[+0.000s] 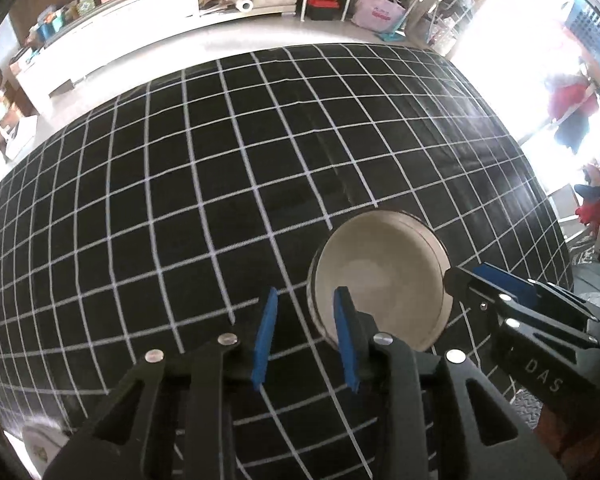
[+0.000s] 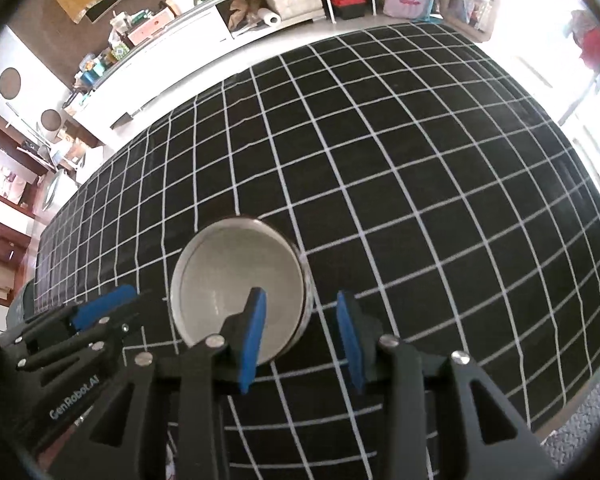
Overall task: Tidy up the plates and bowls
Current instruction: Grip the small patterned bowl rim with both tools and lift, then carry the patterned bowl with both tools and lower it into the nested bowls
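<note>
Tongs flank round white ceramic bowl [image 1: 380,280] on black white-gridded tablecloth [image 1: 220,160].
Left gripper [image 1: 306,332] and right gripper [image 2: 300,336] both spread, pinching nothing.

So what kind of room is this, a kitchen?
Probably a lived-in home room, not clearly a kitchen: a table under a checked cloth holding a bowl, cluttered white cabinets, and a paper-towel roll.

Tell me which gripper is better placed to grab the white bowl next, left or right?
Probably either: both flank the bowl. I lean to the right gripper, whose open jaws straddle the rim, one pad over the inside. The left gripper sits similarly, jaws narrower.
</note>
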Action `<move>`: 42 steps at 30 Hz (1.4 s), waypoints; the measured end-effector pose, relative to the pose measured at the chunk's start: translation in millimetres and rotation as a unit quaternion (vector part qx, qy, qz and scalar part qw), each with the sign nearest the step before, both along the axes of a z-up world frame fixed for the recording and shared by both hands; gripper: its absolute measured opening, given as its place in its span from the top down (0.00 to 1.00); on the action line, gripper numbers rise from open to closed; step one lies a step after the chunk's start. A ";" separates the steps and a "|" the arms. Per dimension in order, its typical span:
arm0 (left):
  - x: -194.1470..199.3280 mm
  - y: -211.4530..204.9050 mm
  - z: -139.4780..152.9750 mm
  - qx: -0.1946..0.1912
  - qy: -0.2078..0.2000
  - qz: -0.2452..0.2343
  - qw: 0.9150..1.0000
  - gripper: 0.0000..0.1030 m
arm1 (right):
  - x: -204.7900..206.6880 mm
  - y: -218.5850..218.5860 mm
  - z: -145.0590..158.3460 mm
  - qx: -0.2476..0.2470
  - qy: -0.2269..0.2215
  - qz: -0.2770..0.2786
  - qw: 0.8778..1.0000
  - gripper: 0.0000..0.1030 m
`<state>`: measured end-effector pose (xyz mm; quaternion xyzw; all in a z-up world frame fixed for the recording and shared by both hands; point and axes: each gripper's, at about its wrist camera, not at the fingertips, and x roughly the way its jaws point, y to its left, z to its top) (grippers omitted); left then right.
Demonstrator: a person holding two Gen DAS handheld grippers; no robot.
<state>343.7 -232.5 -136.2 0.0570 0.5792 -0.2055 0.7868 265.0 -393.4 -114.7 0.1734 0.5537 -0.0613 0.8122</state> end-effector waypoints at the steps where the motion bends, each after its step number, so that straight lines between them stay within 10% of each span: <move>1: 1.0 -2.8 -2.2 0.004 -0.002 -0.003 1.000 0.79 | -0.1 0.7 -0.8 0.000 -0.001 0.000 1.000 0.60; 9: 3.2 -18.0 -20.7 0.021 0.009 -0.018 1.000 0.93 | 2.0 -0.7 -18.0 0.017 0.011 0.005 1.000 0.89; 42: -61.2 16.9 -12.5 0.012 0.005 0.003 1.000 0.94 | -44.0 51.0 6.4 0.034 0.017 -0.006 0.999 0.89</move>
